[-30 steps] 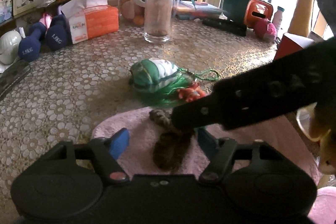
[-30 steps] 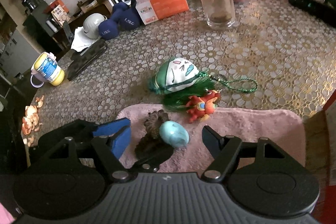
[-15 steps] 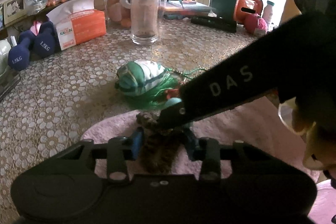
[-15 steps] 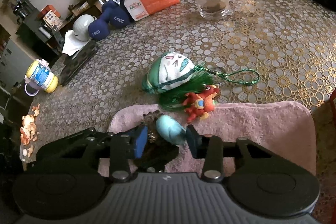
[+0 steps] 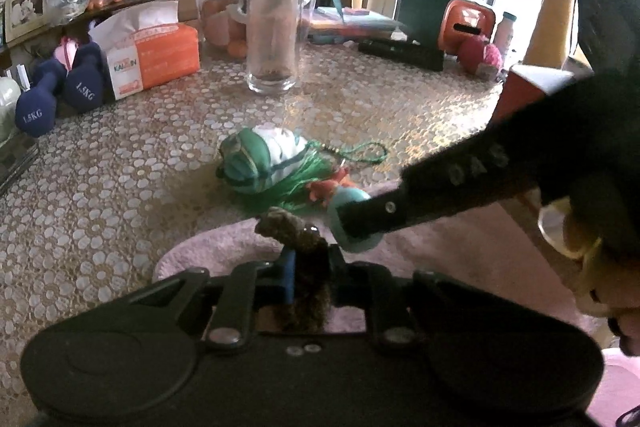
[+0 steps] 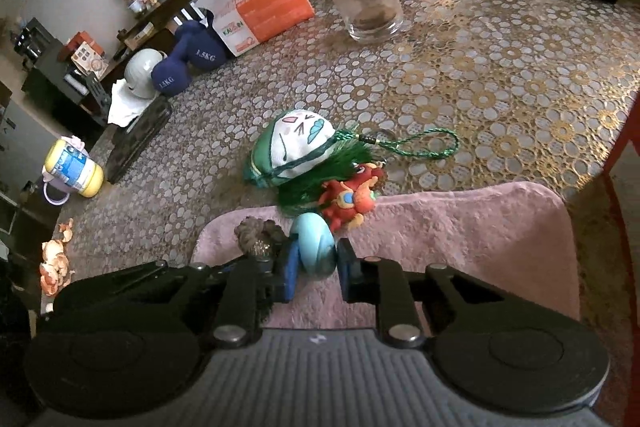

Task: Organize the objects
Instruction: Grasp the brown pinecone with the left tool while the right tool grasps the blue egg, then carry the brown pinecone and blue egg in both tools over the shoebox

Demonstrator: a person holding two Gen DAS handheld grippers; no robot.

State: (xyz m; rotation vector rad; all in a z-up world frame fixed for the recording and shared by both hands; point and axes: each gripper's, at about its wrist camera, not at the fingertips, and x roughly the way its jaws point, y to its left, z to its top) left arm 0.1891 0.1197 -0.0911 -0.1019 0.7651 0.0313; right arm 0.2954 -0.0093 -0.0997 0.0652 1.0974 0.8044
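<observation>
Left wrist view: the left gripper (image 5: 310,267), its jaws having just been closing, is clenching a brown, rough pinecone-like lump (image 5: 298,233) lying on the pink fluffy towel (image 5: 460,247), while the black right gripper (image 5: 360,225) is reaching in from the right. Right wrist view: the right gripper (image 6: 316,261), its jaws likewise having just been closing, is grasping a smooth pale-blue egg-shaped toy (image 6: 316,247) on the same towel, just beside a red dragon figurine (image 6: 352,197) and a green-and-white pouch with a tassel cord (image 6: 294,145).
</observation>
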